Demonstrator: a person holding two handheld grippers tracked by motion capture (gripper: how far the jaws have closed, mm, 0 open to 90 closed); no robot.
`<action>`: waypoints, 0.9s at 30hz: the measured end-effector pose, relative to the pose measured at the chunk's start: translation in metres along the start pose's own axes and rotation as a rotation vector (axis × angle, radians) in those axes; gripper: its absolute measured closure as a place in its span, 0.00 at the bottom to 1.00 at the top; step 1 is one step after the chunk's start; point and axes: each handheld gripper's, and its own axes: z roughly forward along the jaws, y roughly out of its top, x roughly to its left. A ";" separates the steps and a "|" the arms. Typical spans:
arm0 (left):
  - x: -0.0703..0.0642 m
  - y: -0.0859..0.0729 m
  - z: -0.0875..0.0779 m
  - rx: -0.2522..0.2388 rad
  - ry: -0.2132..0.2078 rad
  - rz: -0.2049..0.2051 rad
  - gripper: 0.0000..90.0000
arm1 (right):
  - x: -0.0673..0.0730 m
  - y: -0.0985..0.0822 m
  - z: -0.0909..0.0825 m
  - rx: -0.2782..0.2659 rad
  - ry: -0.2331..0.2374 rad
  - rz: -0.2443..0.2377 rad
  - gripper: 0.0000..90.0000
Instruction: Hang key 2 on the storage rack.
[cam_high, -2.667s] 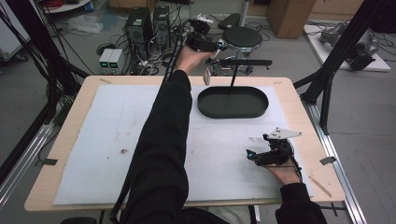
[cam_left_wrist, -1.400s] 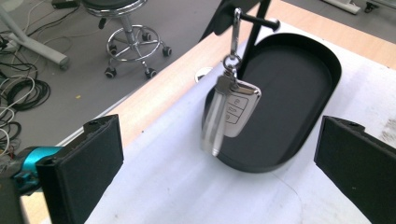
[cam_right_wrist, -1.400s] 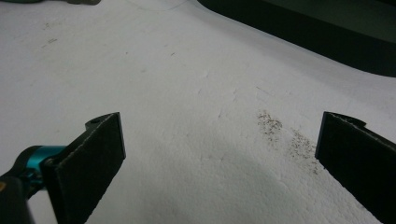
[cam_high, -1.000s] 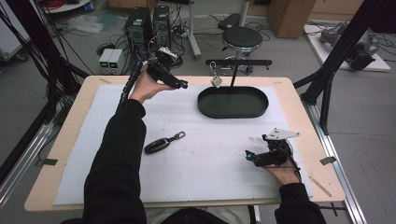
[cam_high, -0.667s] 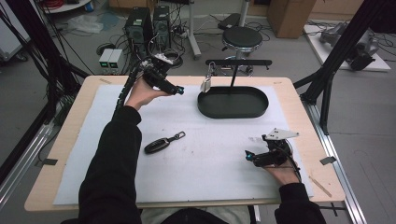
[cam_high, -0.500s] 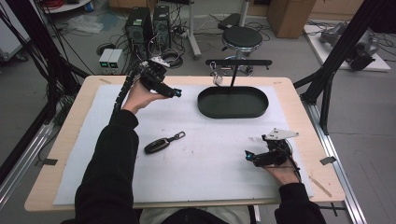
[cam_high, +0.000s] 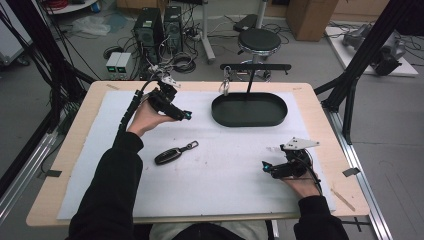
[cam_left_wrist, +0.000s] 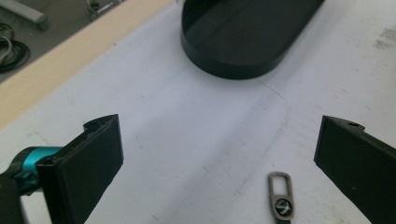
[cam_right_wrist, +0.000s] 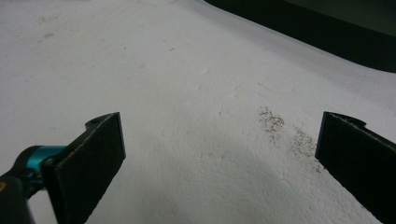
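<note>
Car key (cam_high: 174, 153) | lies on white mat, 5 o'clock of left gripper (cam_high: 172, 106), near | left jaws wide apart, empty | right gripper (cam_high: 276, 168) resting, jaws apart | step: approach; next: descend, straddle key, close.

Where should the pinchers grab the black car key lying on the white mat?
Grab the car key across its fat black body, coming straight down from above with the left gripper. It lies flat on the white mat, and the body looks easier to pinch than the thin metal loop.
</note>
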 end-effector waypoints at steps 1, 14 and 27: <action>-0.002 -0.002 0.001 0.005 -0.002 0.003 0.02 | 0.000 0.000 0.000 0.000 0.000 -0.001 0.01; -0.029 -0.012 0.008 0.074 -0.038 0.060 0.02 | 0.001 0.000 0.000 0.006 -0.002 -0.001 0.01; -0.036 -0.032 0.013 0.123 -0.048 0.052 0.03 | 0.001 0.000 0.000 0.007 -0.003 -0.006 0.01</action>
